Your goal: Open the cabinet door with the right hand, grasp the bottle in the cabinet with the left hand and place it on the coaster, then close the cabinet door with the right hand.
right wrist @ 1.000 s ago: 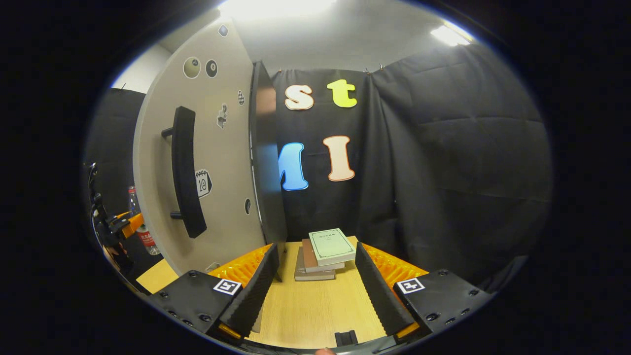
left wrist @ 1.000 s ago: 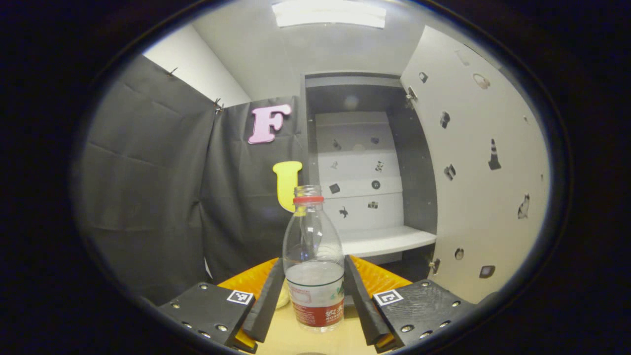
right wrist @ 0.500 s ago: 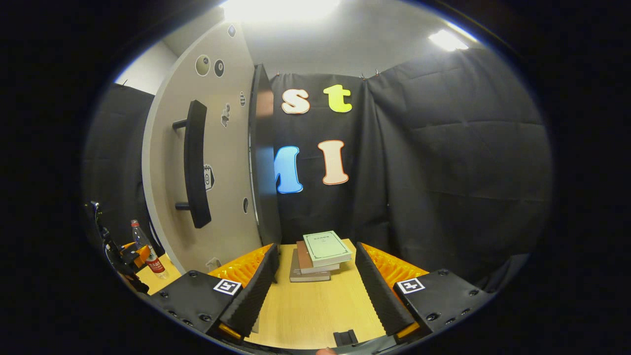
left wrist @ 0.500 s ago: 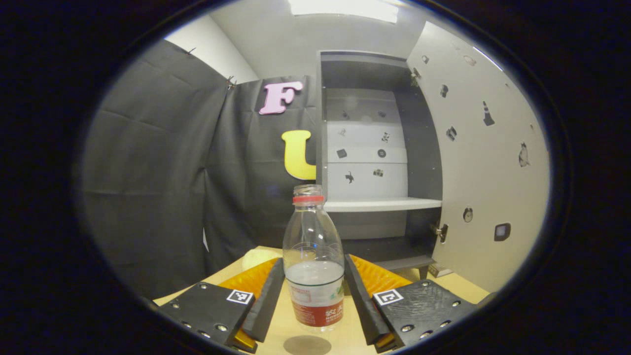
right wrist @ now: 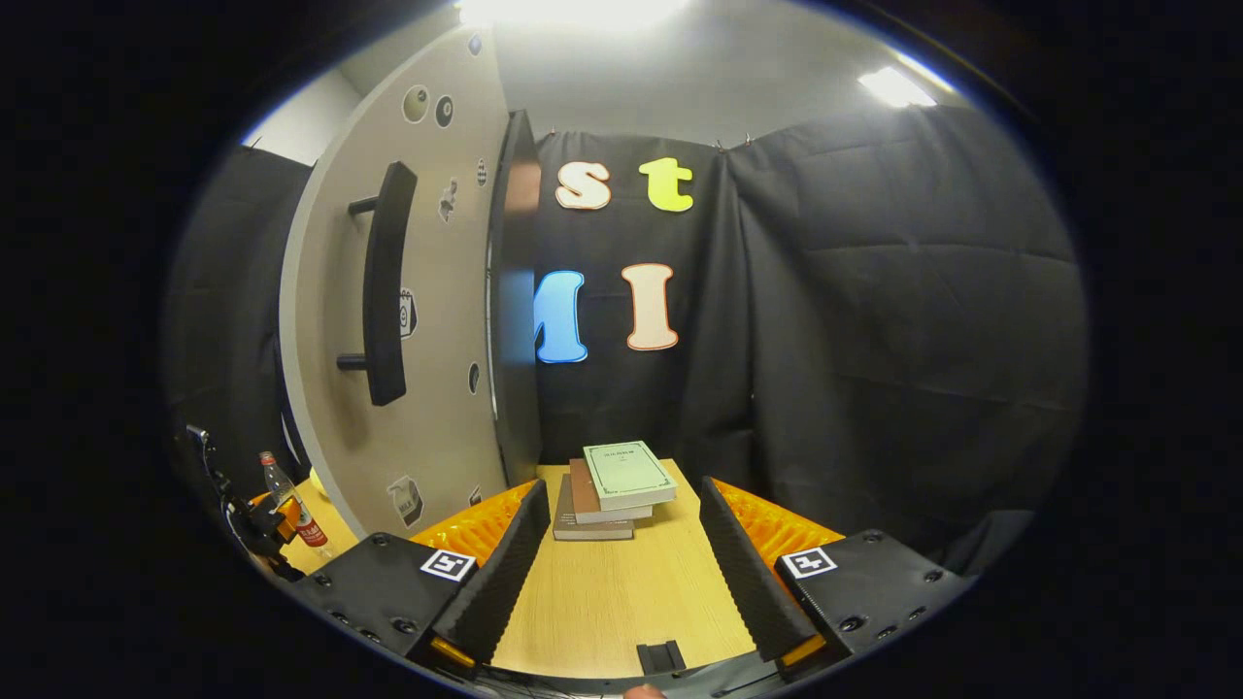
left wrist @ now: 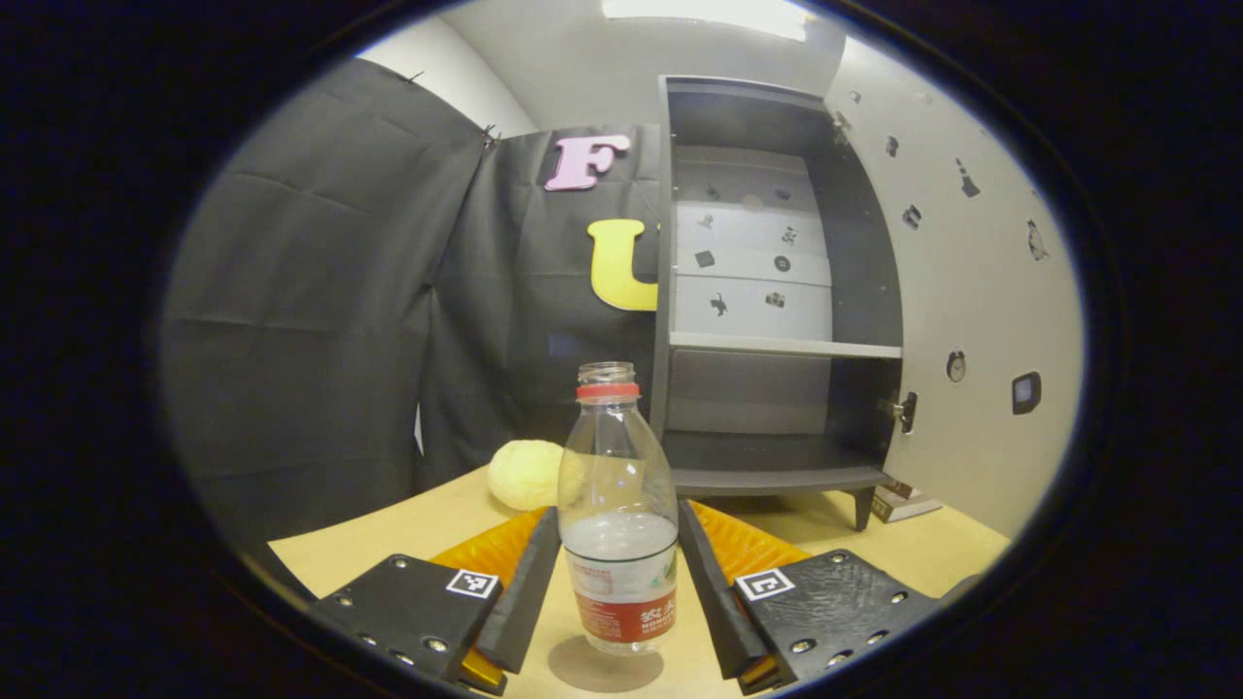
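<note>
Cabinet door (right wrist: 427, 320) stands open; left claw (left wrist: 619, 573) grips the bottle (left wrist: 619, 515) low over the worktop (left wrist: 932, 549) — coaster placement and door closing remain; right claw (right wrist: 617, 573) released.

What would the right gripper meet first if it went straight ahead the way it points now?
Probably the stack of books on the table, straight ahead between the open fingers of the right gripper. The cabinet door stands to the left of that line. Depth is hard to judge here.

Recording booth — black cloth walls (right wrist: 903, 291), cabinet (left wrist: 767, 291).
</note>
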`<state>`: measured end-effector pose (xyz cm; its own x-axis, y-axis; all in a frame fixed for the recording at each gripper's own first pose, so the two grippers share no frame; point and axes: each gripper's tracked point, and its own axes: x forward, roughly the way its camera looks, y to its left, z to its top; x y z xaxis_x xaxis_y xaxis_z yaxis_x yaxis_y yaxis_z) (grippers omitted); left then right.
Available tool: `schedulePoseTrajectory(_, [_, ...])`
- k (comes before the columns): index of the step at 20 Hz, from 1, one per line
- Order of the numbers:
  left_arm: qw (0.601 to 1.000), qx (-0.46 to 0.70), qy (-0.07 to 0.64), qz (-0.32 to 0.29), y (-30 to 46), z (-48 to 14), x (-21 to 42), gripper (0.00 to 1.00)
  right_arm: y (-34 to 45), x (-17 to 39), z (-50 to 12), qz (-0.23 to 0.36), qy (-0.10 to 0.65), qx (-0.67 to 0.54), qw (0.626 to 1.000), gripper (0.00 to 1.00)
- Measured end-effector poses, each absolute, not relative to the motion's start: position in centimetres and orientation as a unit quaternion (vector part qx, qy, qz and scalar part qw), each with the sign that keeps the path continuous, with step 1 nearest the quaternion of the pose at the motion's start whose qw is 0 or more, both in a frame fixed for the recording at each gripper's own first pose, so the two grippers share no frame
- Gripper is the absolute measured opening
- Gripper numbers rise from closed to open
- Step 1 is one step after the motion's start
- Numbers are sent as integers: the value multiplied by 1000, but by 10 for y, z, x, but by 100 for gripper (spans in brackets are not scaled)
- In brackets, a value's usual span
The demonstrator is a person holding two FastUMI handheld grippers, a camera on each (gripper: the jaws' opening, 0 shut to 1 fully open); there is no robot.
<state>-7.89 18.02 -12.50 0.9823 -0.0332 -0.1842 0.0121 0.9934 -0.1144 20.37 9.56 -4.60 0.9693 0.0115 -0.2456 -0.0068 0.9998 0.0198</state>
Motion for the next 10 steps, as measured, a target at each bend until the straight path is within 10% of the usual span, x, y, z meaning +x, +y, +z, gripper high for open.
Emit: schedulePoseTrajectory(10, [991, -64, 116, 10, 183, -142, -87, 71, 94, 208, -68, -2, 149, 39, 988, 98])
